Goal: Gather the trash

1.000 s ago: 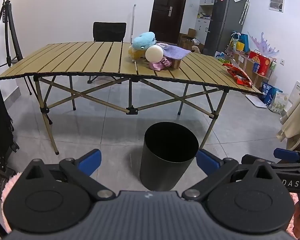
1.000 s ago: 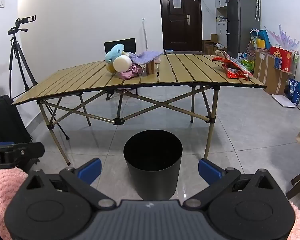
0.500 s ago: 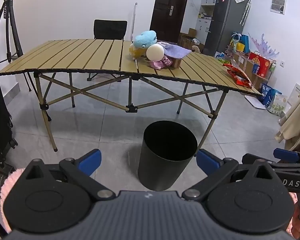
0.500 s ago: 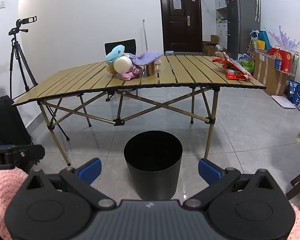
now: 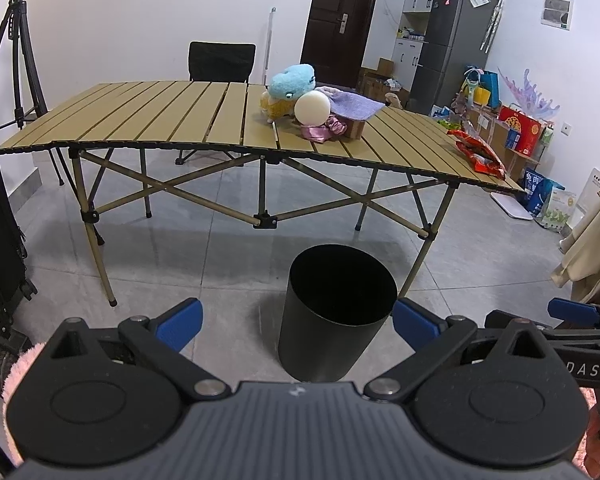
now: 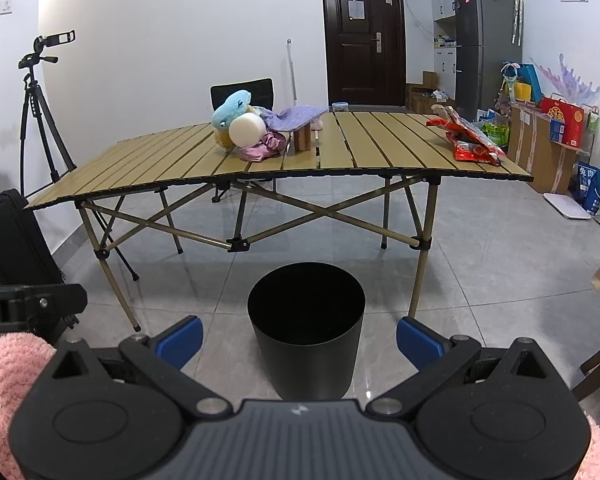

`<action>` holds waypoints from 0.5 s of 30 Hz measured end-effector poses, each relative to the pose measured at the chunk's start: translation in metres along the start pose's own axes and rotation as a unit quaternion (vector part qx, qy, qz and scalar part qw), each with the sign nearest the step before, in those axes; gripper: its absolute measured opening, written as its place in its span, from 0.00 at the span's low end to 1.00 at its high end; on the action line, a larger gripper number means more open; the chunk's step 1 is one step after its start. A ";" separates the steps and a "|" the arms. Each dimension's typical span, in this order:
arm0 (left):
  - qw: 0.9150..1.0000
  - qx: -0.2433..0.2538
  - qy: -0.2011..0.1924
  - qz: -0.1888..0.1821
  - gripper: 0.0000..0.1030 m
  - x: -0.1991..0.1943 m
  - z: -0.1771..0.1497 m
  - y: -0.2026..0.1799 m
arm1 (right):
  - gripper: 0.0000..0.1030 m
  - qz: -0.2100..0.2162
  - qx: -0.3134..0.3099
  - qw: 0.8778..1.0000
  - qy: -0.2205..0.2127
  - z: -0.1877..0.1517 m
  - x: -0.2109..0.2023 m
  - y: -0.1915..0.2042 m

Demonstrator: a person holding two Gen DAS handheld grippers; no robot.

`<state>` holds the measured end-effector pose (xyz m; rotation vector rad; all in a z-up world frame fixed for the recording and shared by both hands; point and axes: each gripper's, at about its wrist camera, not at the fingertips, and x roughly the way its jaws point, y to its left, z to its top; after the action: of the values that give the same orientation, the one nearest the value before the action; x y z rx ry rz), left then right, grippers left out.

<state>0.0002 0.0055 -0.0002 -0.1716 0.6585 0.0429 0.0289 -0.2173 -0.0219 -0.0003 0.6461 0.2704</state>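
Facing the counter (image 6: 340, 160), both grippers, left (image 5: 296, 320) and right (image 6: 298, 338), hold jaws spread, empty. Red wrappers (image 6: 466, 142) lie at its right end: likely light, crinkly, slippery; pinch a raised fold.

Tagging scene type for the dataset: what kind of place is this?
Likely a home living or dining area used for recording: fridge and entry door behind a folding table, camera tripod beside it.

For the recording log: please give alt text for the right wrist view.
The open right gripper, empty, faces a black bin on the floor before a slatted folding table. On the table lie red snack wrappers at the right and a pile of plush toys and cloth near the middle.
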 end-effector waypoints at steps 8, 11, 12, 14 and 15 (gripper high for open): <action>1.000 -0.004 0.002 0.006 1.00 0.002 0.001 0.001 | 1.00 0.005 -0.002 1.000 0.001 -0.001 0.002 0.000; 1.000 -0.003 0.000 0.006 1.00 0.002 0.002 -0.001 | 1.00 0.007 -0.003 1.000 0.002 0.000 0.005 0.000; 1.000 -0.004 0.000 0.007 1.00 0.003 0.002 -0.001 | 1.00 0.008 -0.004 1.000 0.002 0.001 0.005 0.001; 1.000 -0.004 0.000 0.008 1.00 0.003 0.002 -0.001 | 1.00 0.008 -0.004 1.000 0.003 0.001 0.007 0.000; 1.000 -0.004 0.000 0.008 1.00 0.004 0.002 -0.001 | 1.00 0.008 -0.004 1.000 0.003 0.001 0.008 0.000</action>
<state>0.0044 0.0046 -0.0006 -0.1743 0.6605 0.0610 0.0357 -0.2152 -0.0254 -0.0037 0.6521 0.2892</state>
